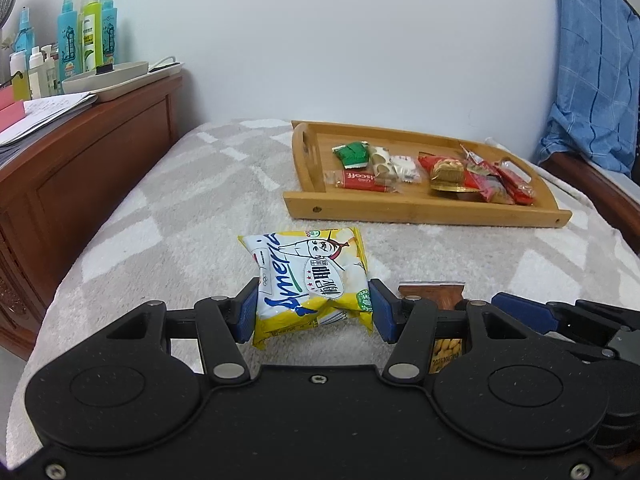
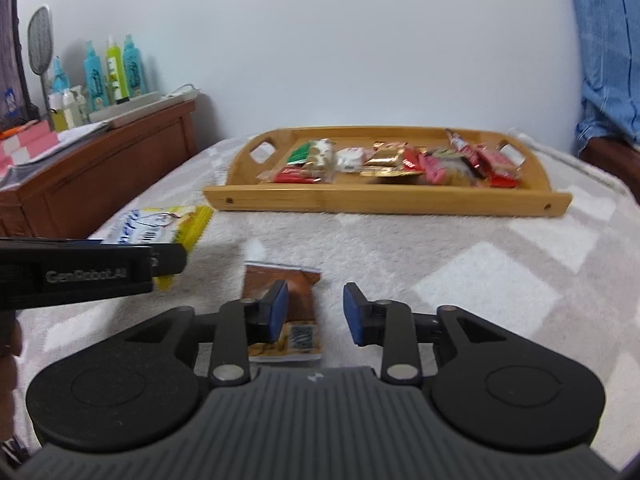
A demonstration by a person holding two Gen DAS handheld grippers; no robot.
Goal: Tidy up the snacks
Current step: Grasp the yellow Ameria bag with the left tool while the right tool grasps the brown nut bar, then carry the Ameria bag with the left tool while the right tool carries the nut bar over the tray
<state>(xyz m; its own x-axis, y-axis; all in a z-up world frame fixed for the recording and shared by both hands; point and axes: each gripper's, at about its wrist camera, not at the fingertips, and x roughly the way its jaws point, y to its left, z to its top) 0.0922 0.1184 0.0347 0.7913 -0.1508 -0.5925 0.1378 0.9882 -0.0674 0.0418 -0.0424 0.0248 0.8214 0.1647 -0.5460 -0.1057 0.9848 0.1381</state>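
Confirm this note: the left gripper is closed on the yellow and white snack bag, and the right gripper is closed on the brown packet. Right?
Not quite. The left gripper does pinch the yellow and white snack bag, but the right gripper is open: in the right wrist view the brown packet lies on the blanket, beside one finger only.

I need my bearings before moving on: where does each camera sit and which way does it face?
Left wrist: on the left gripper, looking forward and down across the blanket to the wooden tray; its fingers pinch the yellow snack bag.
Right wrist: on the right gripper, facing the same way; jaws open over the brown packet; the left gripper shows at its left.
Shared: tray, blanket, yellow bag, brown packet, bottles on the cabinet.
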